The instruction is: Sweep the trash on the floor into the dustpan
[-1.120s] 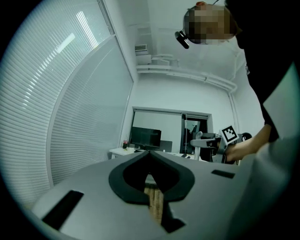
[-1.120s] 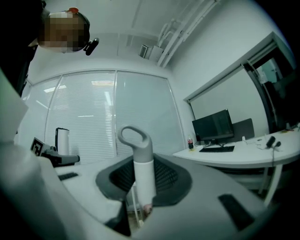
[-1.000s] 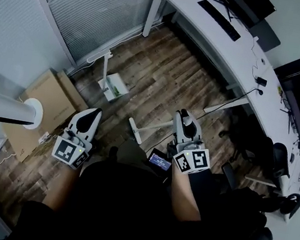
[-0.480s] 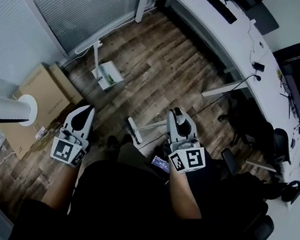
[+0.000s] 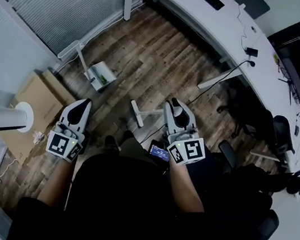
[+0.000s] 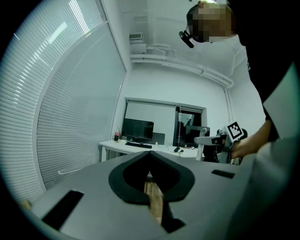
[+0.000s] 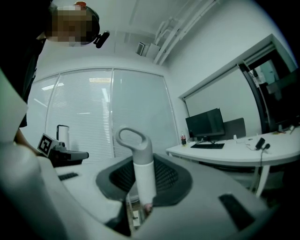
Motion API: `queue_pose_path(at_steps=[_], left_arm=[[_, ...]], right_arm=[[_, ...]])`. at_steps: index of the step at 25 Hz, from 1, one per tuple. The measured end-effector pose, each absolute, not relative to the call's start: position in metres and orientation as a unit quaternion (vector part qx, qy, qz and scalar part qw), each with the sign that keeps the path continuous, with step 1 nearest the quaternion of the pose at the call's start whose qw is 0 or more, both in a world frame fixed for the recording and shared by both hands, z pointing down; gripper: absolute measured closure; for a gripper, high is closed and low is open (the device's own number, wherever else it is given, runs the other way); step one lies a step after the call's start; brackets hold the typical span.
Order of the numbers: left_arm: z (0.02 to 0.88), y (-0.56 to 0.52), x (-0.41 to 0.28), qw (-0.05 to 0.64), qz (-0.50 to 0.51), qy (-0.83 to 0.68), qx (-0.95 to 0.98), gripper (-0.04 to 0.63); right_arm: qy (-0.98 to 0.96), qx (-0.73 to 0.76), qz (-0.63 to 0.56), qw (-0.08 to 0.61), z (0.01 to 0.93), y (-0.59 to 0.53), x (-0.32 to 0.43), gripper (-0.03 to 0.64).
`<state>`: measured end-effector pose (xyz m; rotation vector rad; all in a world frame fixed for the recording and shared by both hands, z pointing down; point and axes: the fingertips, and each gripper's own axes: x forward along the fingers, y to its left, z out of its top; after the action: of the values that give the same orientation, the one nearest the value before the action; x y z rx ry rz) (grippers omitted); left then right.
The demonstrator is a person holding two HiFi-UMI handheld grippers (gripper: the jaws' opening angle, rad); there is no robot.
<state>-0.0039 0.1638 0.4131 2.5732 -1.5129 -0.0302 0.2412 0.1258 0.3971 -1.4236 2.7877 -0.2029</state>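
On the wooden floor (image 5: 149,54) below a white tabletop (image 5: 227,32), sweeping looks not yet begun. What appears to be a long-handled dustpan (image 5: 101,75) stands by the blinds, well apart from the broom (image 5: 136,114); the right gripper (image 5: 174,108) clamps the broom's handle in its fingers, and the left gripper (image 5: 83,105) has its fingers pressed together on nothing. Next, probably, the empty gripper must take the dustpan and the broom head get behind the trash, which cannot be picked out anywhere.
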Motion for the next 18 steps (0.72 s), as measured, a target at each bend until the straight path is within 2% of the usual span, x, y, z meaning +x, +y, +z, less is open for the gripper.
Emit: queue_pose_path(at_steps=[9,18], left_arm=[[0.409,0.14,0.039,0.067,-0.005,-0.522,0.85,0.6],[0.41,0.13,0.043,0.065,0.001,-0.537,0.841,0.6]], right_arm=[[0.899,-0.432,-0.067,0.0,0.398,0.095,0.287,0.538],[0.901,-0.428,-0.063,0.0,0.406,0.084,0.295,0.538]])
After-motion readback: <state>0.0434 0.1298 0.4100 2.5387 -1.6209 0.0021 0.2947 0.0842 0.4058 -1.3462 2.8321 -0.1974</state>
